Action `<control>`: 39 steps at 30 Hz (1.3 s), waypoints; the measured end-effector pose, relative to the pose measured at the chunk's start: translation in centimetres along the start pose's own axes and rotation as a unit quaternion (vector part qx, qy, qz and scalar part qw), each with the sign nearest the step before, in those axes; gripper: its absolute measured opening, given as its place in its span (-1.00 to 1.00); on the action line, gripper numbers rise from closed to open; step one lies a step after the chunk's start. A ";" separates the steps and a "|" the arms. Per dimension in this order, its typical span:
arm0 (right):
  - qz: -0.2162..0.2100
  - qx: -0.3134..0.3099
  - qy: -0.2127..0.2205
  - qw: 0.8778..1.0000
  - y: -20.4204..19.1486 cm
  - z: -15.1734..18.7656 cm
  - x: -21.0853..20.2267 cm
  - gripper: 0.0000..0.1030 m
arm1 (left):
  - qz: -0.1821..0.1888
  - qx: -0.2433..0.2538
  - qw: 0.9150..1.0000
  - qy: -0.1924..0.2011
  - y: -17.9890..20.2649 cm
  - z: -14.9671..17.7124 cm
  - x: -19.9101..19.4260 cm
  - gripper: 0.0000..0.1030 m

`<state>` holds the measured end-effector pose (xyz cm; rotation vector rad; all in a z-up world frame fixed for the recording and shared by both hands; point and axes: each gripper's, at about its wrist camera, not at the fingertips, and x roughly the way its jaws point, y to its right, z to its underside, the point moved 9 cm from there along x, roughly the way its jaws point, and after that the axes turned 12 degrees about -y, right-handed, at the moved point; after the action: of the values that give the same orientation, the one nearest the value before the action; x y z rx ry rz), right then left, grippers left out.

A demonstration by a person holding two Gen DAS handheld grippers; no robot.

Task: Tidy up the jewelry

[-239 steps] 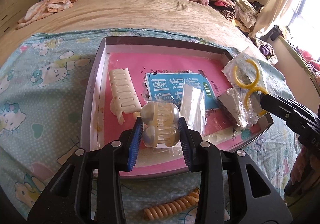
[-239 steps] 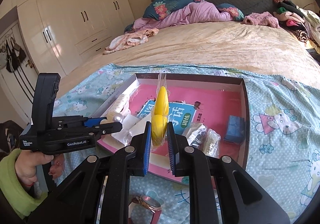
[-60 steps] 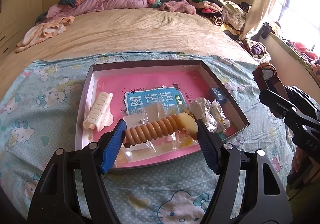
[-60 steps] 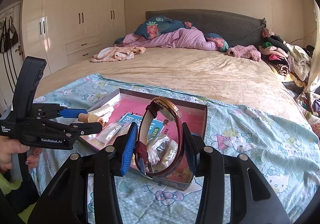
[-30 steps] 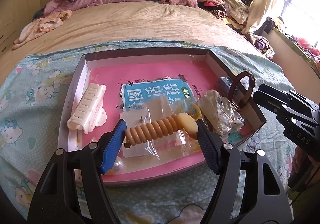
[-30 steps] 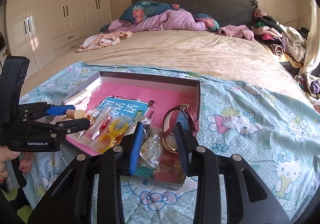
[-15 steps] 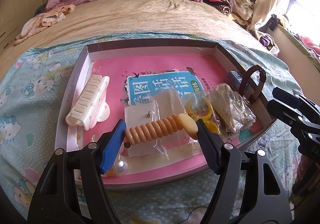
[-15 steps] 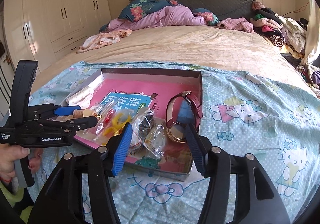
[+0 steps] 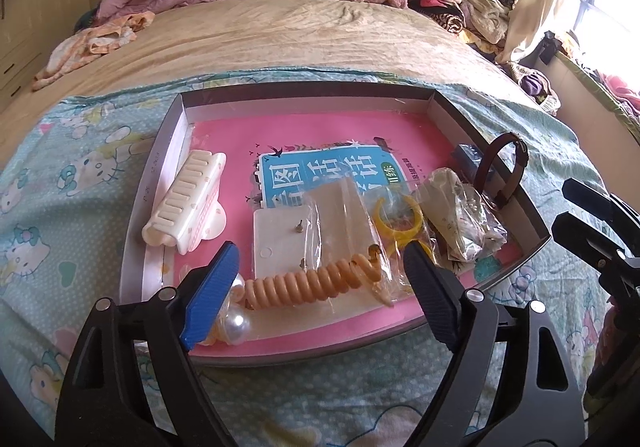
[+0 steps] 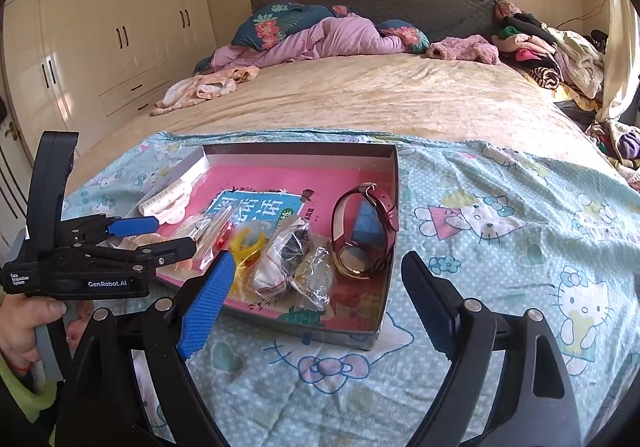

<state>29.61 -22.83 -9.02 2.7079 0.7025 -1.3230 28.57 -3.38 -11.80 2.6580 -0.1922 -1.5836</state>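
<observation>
A grey box lid with a pink floor lies on the bed and also shows in the right wrist view. In it lie a cream hair claw, a pearl clip, an orange spiral hair tie, yellow rings in a bag, small plastic bags and a maroon watch standing by the right wall. My left gripper is open, just above the spiral tie. My right gripper is open and empty, just in front of the box's near edge.
A Hello Kitty sheet covers the near part of the bed. Pillows and a purple quilt lie at the headboard, clothes pile at the right. White wardrobes stand on the left.
My left gripper opened and the spiral hair tie dropped into the box. My right gripper, which had let go of the watch, opened wider and drew back.
</observation>
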 end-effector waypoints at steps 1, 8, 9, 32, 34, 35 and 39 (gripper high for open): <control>0.000 0.000 0.000 1.000 0.0 0.1 -0.2 0.64 | 0.000 -0.001 1.000 0.001 0.0 0.0 -0.2 0.53; -0.002 -0.003 0.007 1.000 -0.6 0.5 -1.9 0.66 | 0.000 -0.012 1.000 0.016 -0.3 0.0 -2.1 0.72; 0.000 -0.004 0.011 1.000 -0.8 0.6 -2.3 0.88 | 0.000 -0.014 1.000 0.021 -0.4 0.0 -2.6 0.72; -0.008 -0.020 0.054 0.998 -4.7 4.8 -9.9 0.92 | -0.020 -0.031 0.998 0.054 -0.2 7.1 -10.8 0.81; -0.011 -0.014 0.052 0.998 -4.9 5.5 -10.0 0.92 | -0.018 -0.030 0.998 0.052 -0.1 7.8 -11.1 0.81; -0.011 -0.011 0.052 0.999 -4.9 5.8 -10.0 0.92 | -0.017 -0.030 0.998 0.053 0.0 8.2 -11.3 0.81; -0.013 -0.004 0.041 0.999 -5.3 6.8 -9.9 0.92 | -0.017 -0.027 0.998 0.056 0.1 9.3 -11.7 0.81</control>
<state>17.16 -23.42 -5.02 2.7697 0.7503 -1.2160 14.86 -1.77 -6.04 2.7122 -0.0981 -1.4224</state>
